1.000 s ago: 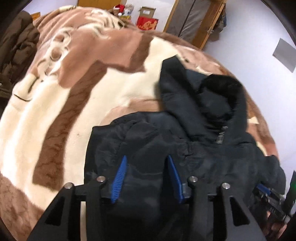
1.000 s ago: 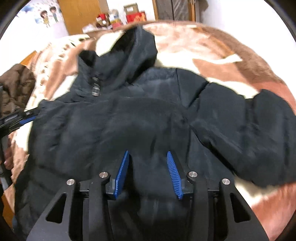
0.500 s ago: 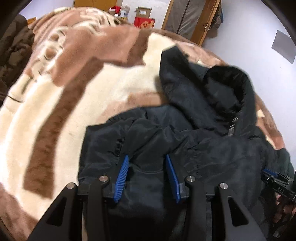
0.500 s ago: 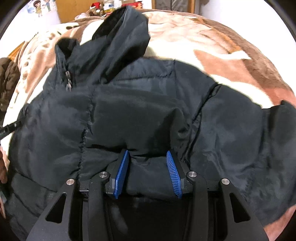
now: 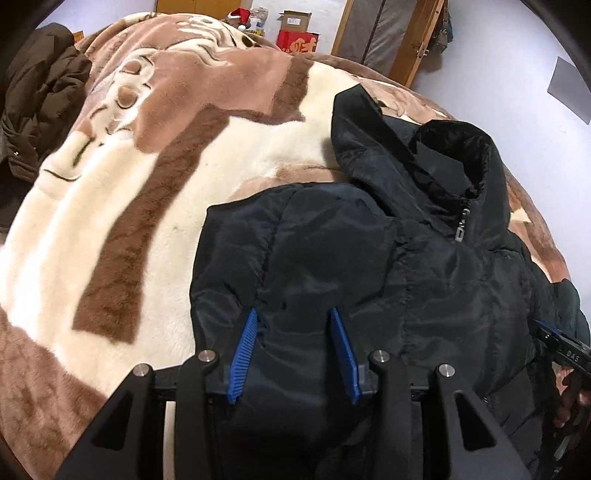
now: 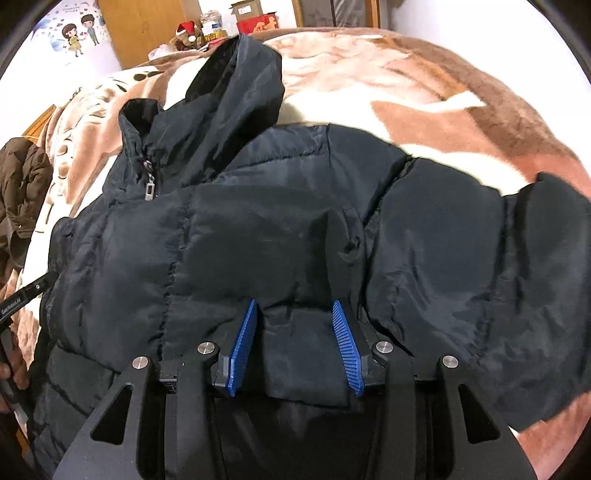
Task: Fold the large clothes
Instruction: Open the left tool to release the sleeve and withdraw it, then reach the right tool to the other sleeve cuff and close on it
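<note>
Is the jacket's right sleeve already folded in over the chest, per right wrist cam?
No. In the right wrist view the sleeve of the black jacket lies spread outward over the blanket, not over the chest.

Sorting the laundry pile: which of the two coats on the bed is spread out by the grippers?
The black hooded jacket, lying spread on the blanket; the brown coat sits bunched at the bed's far edge.

pretty clearly someone's bedroom; bed under a fuzzy brown-and-cream plush blanket (image 5: pixel 155 155); wooden wardrobe doors (image 6: pixel 147 29); cartoon couple wall sticker (image 6: pixel 79 35); red cardboard box (image 5: pixel 297 43)
</note>
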A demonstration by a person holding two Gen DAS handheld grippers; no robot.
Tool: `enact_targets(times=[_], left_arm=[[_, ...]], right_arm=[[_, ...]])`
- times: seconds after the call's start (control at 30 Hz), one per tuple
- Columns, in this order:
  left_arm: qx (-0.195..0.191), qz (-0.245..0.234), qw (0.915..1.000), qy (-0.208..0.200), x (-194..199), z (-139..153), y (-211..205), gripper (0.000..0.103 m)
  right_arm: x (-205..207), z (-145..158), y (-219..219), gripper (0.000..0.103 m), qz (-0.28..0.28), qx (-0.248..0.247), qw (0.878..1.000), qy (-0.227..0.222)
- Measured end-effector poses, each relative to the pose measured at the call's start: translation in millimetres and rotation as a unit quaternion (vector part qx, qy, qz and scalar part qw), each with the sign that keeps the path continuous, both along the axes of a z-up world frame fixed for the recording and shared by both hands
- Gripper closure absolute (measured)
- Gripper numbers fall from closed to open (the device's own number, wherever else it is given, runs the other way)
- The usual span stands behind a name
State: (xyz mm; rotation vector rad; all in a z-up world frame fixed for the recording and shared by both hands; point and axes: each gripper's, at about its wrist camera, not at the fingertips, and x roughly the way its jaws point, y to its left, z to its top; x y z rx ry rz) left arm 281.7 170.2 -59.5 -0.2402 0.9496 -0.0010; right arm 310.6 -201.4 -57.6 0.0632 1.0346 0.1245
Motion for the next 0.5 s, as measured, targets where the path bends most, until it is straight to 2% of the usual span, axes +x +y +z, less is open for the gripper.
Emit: enact_targets(times=[0.13,0.3,0.5], left_arm=[[-0.007,-0.004,0.9998,-0.016,-34,26,-6,0.060],[-0.006,-0.018,0.9989,-0.043,-106,68,-15,0.059],[-0.010,-0.014,0.9984,-0.053,-182,99,-32,0.059]], right_arm=[[-44,26,-8,0.060,-0.004,0.021,1.000,-0.022],[-117,58,-26,0.059,-0.019,0.053,0.997,-0.046],[-191,86,-61,0.059,-0.056,0.061,0.994,-0.068]])
